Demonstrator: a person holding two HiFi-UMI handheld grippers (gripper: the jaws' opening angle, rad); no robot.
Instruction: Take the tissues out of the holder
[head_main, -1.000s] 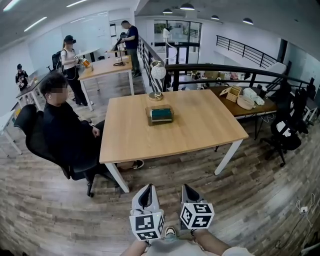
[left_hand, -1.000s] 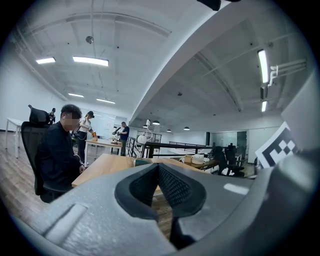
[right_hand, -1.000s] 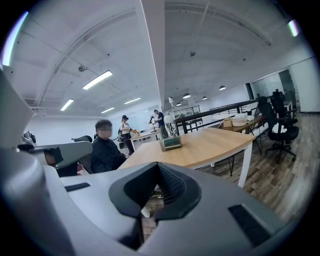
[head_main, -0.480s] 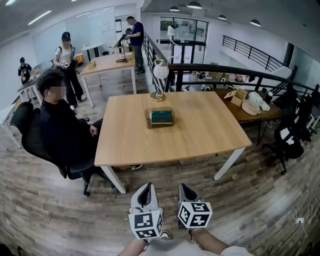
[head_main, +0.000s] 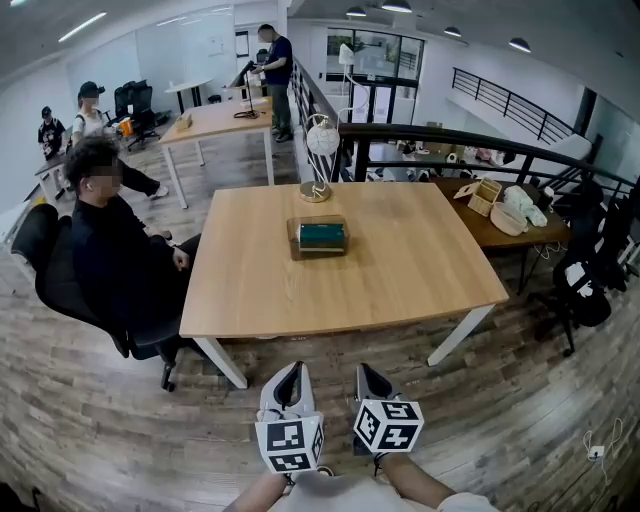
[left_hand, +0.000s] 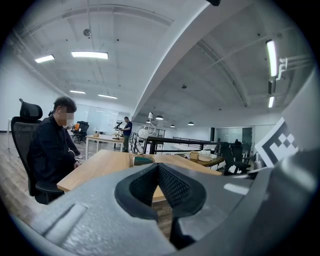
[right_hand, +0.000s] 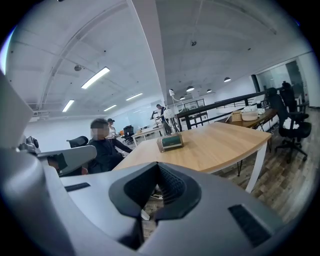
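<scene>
Head view, entry: holder (head_main: 320, 248), clear-walled, with a teal pack of tissues (head_main: 321, 233) inside, stood toward the far edge of the wooden table (head_main: 400, 280). Left gripper (head_main: 291, 374) and right gripper (head_main: 367, 376) each had jaws together on nothing, short of the table's near edge and well apart from the holder. Risk, judged: the holder looked light and could slide or lift with the tissues unless one gripper steadied it. Surroundings: lamp (head_main: 318, 150) just behind the holder, liable to a knock; seated person (head_main: 105, 250) at the table's left side.
</scene>
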